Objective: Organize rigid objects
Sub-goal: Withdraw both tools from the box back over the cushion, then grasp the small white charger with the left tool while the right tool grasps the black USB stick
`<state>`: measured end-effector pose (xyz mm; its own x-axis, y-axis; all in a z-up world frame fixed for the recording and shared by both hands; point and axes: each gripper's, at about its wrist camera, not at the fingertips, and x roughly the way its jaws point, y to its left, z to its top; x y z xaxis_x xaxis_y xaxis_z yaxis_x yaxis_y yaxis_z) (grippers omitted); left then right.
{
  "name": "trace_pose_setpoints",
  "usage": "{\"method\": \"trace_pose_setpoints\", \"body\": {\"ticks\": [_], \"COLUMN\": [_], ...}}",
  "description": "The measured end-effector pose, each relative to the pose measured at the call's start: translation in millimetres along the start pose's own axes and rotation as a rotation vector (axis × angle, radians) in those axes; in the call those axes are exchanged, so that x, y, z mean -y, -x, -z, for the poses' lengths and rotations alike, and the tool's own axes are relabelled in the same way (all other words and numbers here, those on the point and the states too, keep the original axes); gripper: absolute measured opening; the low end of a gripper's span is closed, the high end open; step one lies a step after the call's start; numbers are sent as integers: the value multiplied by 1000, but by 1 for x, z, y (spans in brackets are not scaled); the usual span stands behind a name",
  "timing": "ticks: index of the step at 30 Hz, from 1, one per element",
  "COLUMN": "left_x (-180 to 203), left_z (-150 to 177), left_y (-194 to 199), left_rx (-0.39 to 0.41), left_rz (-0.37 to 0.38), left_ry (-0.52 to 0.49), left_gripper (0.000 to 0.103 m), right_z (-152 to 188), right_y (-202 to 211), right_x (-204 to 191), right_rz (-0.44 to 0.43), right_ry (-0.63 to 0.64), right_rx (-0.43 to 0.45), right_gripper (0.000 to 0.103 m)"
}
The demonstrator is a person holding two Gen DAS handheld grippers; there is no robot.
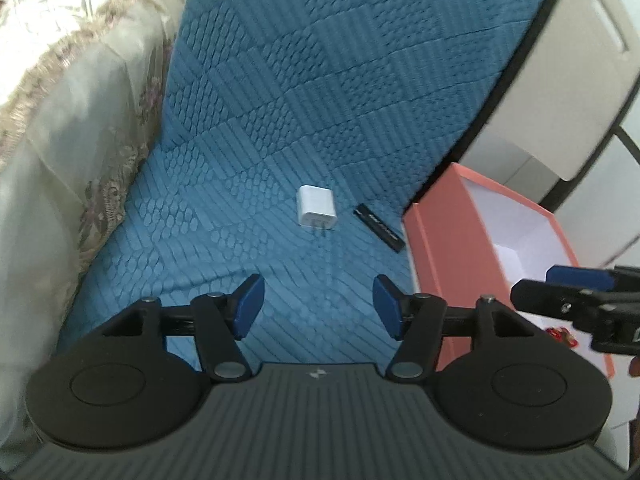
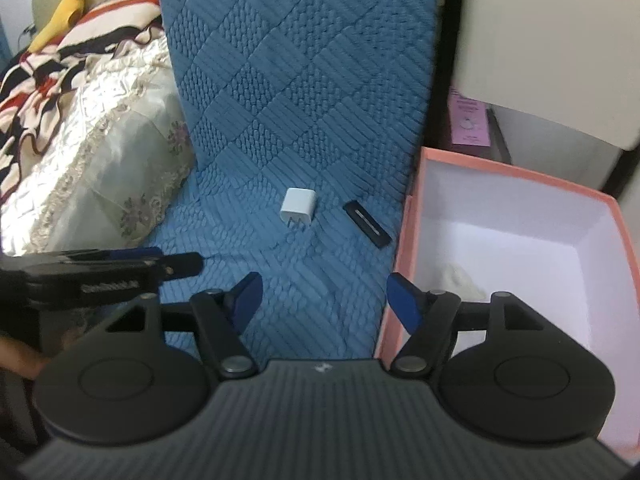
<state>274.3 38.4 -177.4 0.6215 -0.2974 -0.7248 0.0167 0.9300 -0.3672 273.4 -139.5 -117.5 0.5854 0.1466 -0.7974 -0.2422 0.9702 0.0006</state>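
Charger (image 1: 316, 210) and black stick (image 1: 378, 228) lie near pink box (image 1: 440, 248), apart.

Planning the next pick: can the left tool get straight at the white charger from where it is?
Probably yes. The left tool is open and points at the charger, with only bare blue mat between them. The black stick lies apart, to the charger's right.
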Motion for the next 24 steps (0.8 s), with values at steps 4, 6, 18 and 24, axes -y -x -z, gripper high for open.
{"method": "trace_pose_setpoints", "body": {"ticks": [4, 6, 18, 24], "left_x": [-12, -17, -15, 1], "left_z": [-14, -22, -45, -44], "left_y": [-35, -50, -131, -159], "left_rx": [-9, -4, -47, -51], "left_rz": [10, 17, 94, 91], "left_ry": [-12, -13, 6, -24], "left_gripper": [67, 67, 67, 66], "right_z": [-23, -36, -90, -97], "right_y": [-33, -51, -164, -206], "right_x": [-3, -3, 7, 18], "right_rz": [-10, -20, 4, 13], "right_ry": [68, 93, 255, 293], "right_rx": [-35, -54, -236, -331], "right_gripper": [71, 70, 37, 33]}}
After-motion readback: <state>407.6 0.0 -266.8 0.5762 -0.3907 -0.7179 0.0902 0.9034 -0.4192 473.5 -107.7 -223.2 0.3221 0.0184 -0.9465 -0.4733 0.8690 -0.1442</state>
